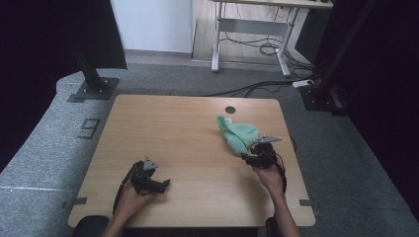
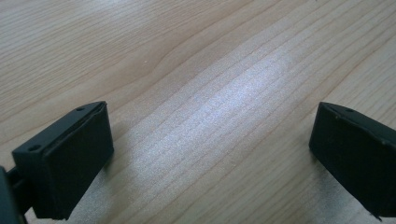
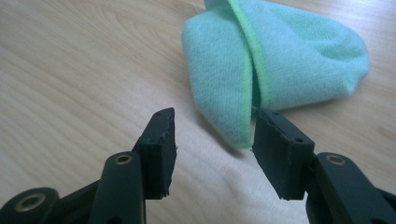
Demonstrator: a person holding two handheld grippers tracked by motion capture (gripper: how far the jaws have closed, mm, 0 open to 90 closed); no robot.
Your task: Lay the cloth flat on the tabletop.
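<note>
Microfibre cloth [image 1: 238,136], mint green with a brighter green stitched hem, lies bunched in a loose fold on the right half of the wooden counter [image 1: 173,128], just ahead of my right tongs [image 1: 250,152]. In the right gripper view the cloth [image 3: 280,60] sits right at the tips: its nearest folded edge hangs down between the spread jaws, close against the right-hand one, though nothing is pinched yet. I judge it light, soft and limp, so it will sag and unfold once lifted, and nothing in it can break. The fabric looks fuzzy enough not to slip. The best place to take hold seems to be that near hemmed fold, where two layers meet and give the pads something thick to bite. My left tongs [image 1: 159,184] rest low over bare counter at the near left, well apart from the cloth; in the left gripper view they [image 2: 210,154] stand wide apart and carry nothing.
</note>
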